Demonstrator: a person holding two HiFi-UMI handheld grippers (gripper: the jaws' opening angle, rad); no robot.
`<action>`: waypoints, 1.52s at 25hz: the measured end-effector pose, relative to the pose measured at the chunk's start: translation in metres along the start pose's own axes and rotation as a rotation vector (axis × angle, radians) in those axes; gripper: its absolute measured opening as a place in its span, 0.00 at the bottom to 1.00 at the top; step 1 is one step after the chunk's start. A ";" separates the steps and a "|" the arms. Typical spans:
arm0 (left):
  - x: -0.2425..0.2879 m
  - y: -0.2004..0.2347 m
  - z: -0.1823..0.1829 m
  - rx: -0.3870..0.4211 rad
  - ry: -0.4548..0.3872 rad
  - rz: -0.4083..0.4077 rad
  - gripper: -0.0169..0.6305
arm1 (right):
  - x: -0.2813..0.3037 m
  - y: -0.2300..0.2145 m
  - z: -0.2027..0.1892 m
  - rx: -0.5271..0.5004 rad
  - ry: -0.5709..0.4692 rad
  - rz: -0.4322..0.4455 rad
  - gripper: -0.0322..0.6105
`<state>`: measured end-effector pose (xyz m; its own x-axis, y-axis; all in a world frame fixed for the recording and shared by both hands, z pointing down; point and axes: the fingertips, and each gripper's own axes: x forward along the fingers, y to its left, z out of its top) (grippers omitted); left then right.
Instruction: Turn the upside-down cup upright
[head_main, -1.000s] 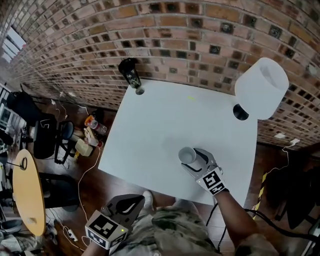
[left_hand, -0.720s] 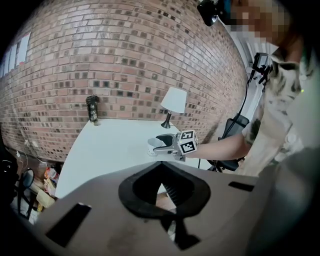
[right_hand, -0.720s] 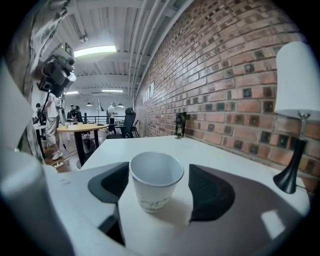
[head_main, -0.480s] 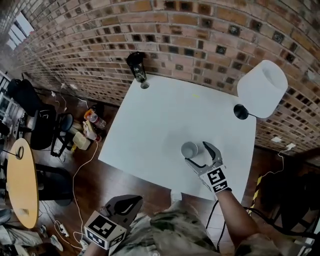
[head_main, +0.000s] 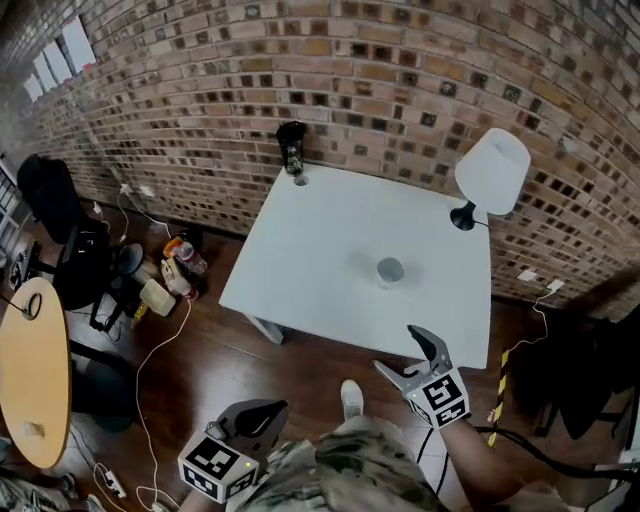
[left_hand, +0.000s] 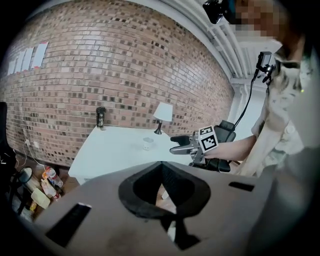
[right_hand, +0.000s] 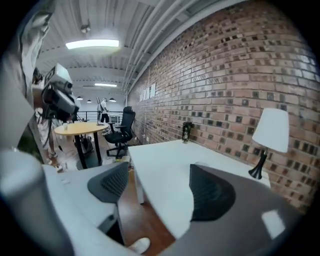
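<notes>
The cup (head_main: 390, 270) stands mouth up on the white tabletop (head_main: 320, 250), out in the open towards its right side and nothing touching it. The right tongs (head_main: 397, 350) hang off the near edge, well apart from the cup, jaws wide and closing with nothing between them. Low at the left, the left tongs (head_main: 278, 410) sit by the person's body, jaws together and empty. A lamp (head_main: 492, 170) holds the far right corner, and a dark bottle (head_main: 291, 147) the far left by the brick wall.
</notes>
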<state>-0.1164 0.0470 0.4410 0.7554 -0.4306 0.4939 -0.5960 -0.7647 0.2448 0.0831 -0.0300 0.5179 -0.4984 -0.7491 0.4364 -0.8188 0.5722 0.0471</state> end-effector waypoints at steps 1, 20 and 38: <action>-0.011 -0.010 -0.011 0.003 -0.007 -0.020 0.04 | -0.019 0.025 0.002 0.032 0.004 0.006 0.64; -0.114 -0.218 -0.137 0.068 -0.008 -0.082 0.04 | -0.312 0.261 -0.030 0.081 -0.021 0.120 0.64; -0.119 -0.486 -0.196 0.053 0.061 -0.127 0.04 | -0.550 0.303 -0.123 0.118 -0.064 0.130 0.63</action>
<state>0.0303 0.5635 0.4270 0.8049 -0.3001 0.5120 -0.4804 -0.8359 0.2654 0.1441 0.5958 0.4025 -0.6162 -0.6932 0.3739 -0.7722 0.6253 -0.1133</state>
